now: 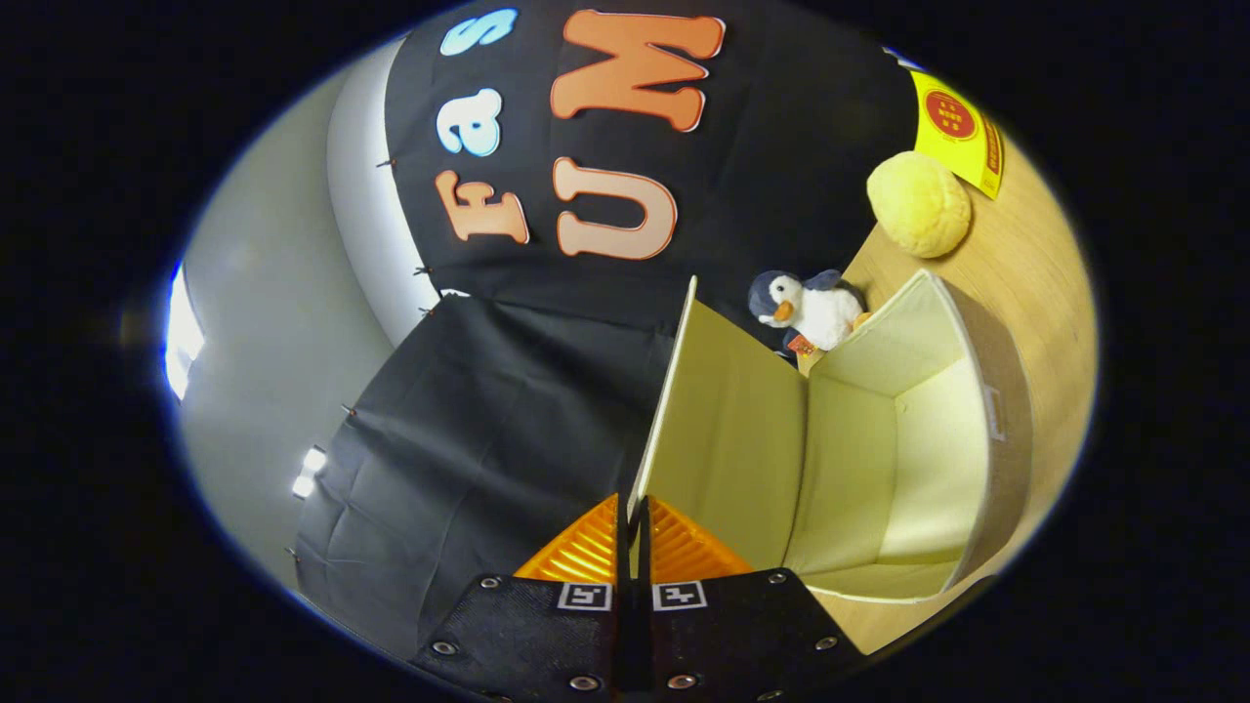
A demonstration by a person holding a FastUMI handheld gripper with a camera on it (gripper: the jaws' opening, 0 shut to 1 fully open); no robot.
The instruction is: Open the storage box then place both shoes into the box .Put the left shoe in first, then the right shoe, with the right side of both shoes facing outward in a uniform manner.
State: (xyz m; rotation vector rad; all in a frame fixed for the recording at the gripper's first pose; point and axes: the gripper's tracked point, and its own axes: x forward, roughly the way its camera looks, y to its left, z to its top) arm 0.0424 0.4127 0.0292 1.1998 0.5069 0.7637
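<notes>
Gripper (633,527) clamped on lid (728,430) edge, storage box (937,439) open beyond

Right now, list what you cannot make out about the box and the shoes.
- Gripper view: the gripper is shut on the raised lid, which screens the table behind it.
- The box floor near its front wall is hidden by that wall.
- The penguin toy is partly covered by the box's back edge.
- The yellow label is too small.

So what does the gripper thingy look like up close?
The gripper has two wedge-shaped fingers with ridged, ribbed surfaces. They sit on a flat black textured base dotted with shiny round screws. Each side carries a little square black-and-white marker, like a tiny maze. No cables are visible.
</notes>
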